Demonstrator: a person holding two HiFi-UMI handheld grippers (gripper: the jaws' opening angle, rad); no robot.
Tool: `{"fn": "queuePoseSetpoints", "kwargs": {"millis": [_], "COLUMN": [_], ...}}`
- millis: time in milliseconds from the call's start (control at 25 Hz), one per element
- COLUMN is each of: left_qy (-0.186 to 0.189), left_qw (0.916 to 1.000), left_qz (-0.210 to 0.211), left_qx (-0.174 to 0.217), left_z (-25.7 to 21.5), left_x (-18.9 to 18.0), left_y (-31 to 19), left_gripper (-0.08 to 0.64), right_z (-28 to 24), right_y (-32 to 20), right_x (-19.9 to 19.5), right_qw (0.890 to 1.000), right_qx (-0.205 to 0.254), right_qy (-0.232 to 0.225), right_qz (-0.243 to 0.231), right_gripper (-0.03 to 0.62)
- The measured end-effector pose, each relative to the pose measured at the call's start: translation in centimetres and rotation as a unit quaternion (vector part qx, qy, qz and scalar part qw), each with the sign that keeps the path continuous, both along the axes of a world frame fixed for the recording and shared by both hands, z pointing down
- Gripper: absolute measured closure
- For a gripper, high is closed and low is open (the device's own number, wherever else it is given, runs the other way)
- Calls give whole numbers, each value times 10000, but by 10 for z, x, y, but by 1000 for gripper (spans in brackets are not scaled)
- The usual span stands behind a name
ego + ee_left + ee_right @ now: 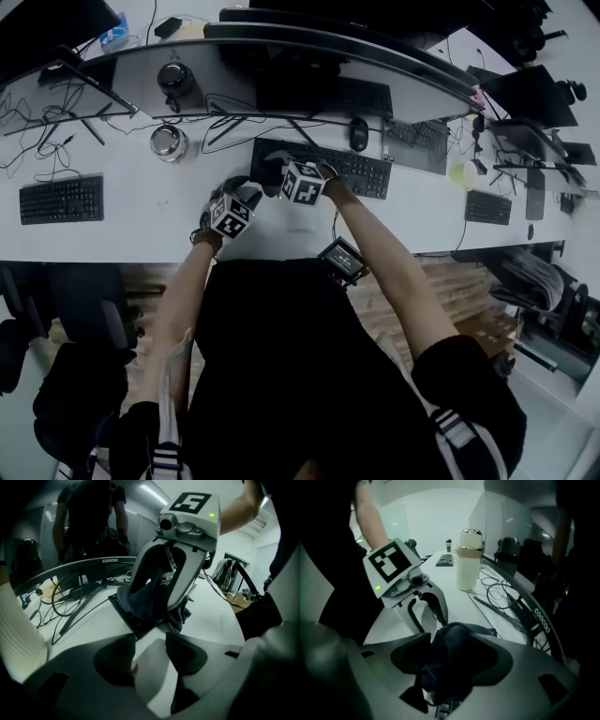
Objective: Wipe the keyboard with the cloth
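Pointing down at centre-left of the head view, the left gripper (242,190) holds its jaws apart over the bare white desk (141,206), empty. Just right, the right gripper (275,173) stands open around the dark cloth (454,637), bunched on the black keyboard's (361,173) left end.

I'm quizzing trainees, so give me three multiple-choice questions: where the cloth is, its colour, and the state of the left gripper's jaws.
1. Where is the cloth? A on the floor; B on one end of the keyboard; C on a monitor.
2. Its colour? A white; B yellow; C dark blue.
3. The left gripper's jaws? A apart, empty; B shut on the cloth; C shut on a cable.
Key: 1 B, the left gripper view shows it draped there; 2 C, dark in both gripper views; 3 A, nothing stands between them.
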State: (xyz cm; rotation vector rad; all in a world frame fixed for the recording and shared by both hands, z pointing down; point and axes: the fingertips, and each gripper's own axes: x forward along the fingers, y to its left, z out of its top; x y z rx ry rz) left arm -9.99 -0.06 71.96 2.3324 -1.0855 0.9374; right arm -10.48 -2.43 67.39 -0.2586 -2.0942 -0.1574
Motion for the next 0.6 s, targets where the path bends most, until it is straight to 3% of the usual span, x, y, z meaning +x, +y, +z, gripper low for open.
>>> {"fn": "queuePoseSetpoints", "kwargs": {"millis": [160,280,400,480,600], "left_qy": [-8,-3,22,29,21], "left_qw": [10000,10000,10000,10000,10000], "left_qz": [22,12,1,8,36], "left_qx": [18,12,-10,-11,14], "left_z": [0,1,1,1,1], "left_x": [-1,-2,0,0,-1], "left_y": [-1,-1,0,0,-1], "left_gripper": [353,353,353,353,353], "right_z": [-17,-3,22,26,27], "right_y": [-7,-14,-16,-20,-29], "right_x": [11,13,10,0,-10], "right_qw": [9935,9938,9988,9978,9919], "right_qx": [781,764,308,120,142], "right_qy": [-104,163,381,213,119], "right_qz": [-817,-796,-64,622,1261], "right_gripper": [266,238,240,312,419]}}
